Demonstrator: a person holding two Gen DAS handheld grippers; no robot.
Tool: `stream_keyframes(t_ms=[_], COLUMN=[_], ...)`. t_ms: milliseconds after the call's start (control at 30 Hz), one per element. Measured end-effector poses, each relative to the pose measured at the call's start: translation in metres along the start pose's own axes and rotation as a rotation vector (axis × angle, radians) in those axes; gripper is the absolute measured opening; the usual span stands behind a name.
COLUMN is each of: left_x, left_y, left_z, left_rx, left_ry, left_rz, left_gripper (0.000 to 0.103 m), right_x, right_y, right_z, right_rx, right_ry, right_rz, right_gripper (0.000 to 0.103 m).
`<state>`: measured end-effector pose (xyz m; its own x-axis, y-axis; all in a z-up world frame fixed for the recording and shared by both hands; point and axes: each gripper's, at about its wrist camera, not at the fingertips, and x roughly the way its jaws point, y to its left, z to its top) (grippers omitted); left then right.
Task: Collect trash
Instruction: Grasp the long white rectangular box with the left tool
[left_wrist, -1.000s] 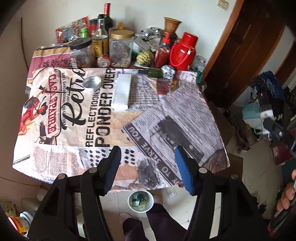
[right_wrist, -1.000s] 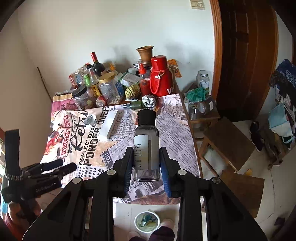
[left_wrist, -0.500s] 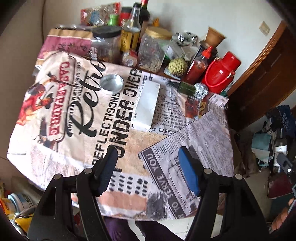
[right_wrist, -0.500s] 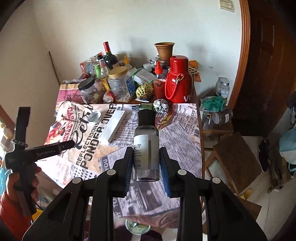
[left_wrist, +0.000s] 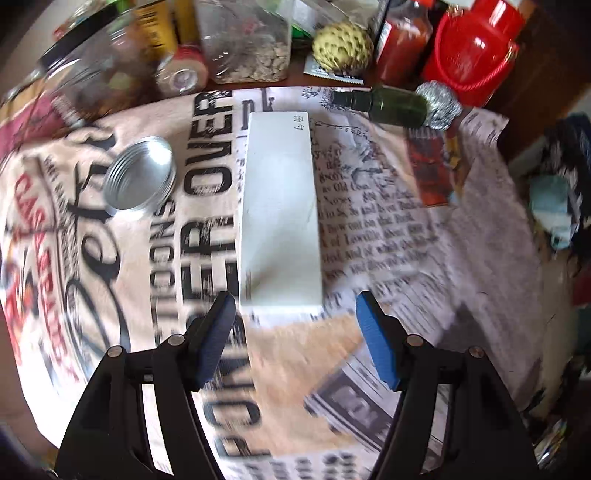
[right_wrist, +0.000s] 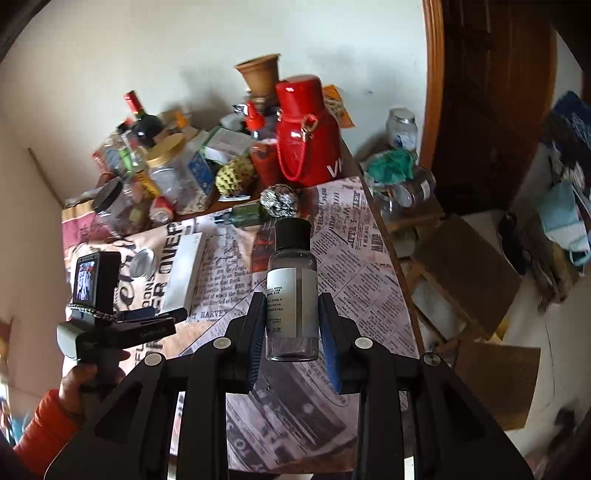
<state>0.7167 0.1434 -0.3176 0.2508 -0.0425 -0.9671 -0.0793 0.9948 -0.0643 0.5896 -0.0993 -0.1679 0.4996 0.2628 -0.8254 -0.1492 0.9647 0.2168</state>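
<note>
Tabletop, newsprint-patterned cloth, fills frame. Long white rectangular box lies centre frame. Left hand-held gripper, jaws just widened, stands apart below box's near end, nothing between. Right hand-held gripper clamps small clear black-capped bottle, lower centre.

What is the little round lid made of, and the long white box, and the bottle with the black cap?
The round lid looks like bare metal: silvery, dull shine, screw ridges around its rim. The long white box seems to be matte cardboard, with flat faces and sharp folded edges. The small bottle is see-through, glass or clear plastic, I cannot tell which, with a paper label and a matte black cap, probably plastic.
</note>
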Motion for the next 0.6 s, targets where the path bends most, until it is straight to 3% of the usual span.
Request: stream_keyframes(t_ms=[133,233,433,600], left_x=[0.011,0.019,0.018,-0.022], left_y=[0.0,0.002,0.008,0.011], left_z=[0.01,0.013,0.005,-0.021], left_rx=[0.028,0.011,-0.051,-0.171], left_ry=[-0.017,-0.025,-0.046,-0.11], left_rz=[0.014,0.012,0.0,-0.024], left_gripper=[0.066,0.052,0.051,0.05], right_x=[0.007,0.006,-0.004,-0.02], right_y=[0.001,0.001,-0.006,-0.018], right_z=[0.004,0.008,0.013,0.011], right_rx=[0.021,0.025,-0.03,-0.087], right_ry=[0.007,0.001,-0.015,-0.03], right_rz=[-0.005,0.0,0.031,0.072], right_gripper=[0.026,0.026,0.026,0.026])
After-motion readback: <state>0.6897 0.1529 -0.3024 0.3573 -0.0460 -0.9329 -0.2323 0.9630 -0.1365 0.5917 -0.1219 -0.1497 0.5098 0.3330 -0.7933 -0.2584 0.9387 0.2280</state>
